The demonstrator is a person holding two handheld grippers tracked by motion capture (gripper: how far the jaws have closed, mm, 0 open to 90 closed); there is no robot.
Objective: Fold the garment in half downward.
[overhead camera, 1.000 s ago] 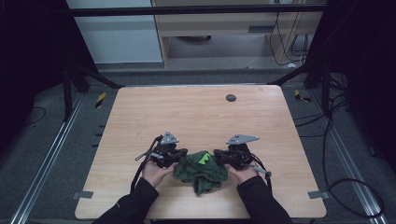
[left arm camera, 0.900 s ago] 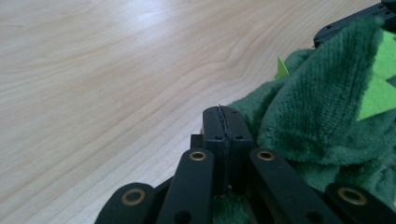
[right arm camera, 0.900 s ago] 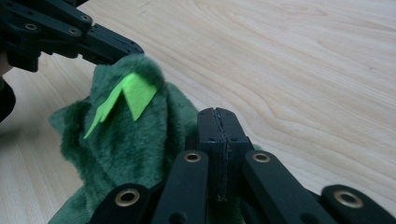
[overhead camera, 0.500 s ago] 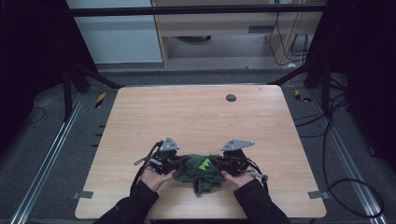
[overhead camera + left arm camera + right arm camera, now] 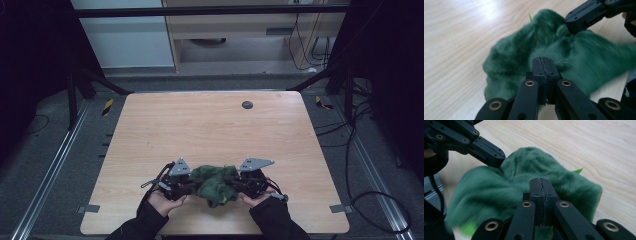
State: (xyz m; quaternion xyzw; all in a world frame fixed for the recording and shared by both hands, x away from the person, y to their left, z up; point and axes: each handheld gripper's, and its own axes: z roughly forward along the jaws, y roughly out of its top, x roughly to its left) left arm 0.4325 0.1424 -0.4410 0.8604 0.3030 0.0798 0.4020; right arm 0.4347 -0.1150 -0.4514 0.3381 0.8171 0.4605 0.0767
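Both hands have drawn nearer together, bunching the cloth; wooden table [image 5: 210,125] spans the scene; green fleece cloth [image 5: 214,181] lies crumpled at its near edge; left gripper [image 5: 543,65] and right gripper [image 5: 541,187], jaws pressed together, each pinch fleece; gathering seems underway; next likely calls for lifting or folding.

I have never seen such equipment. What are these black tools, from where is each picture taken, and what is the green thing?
A person sits at a wooden table and holds a hand-operated two-jaw gripper in each hand. The high view looks down from above: the left gripper and the right gripper meet at a dark green fluffy cloth lying bunched near the table's front edge. The other two pictures come from cameras riding on each gripper, looking along its black jaws. In both, the jaws are pressed shut, each apparently pinching the cloth.
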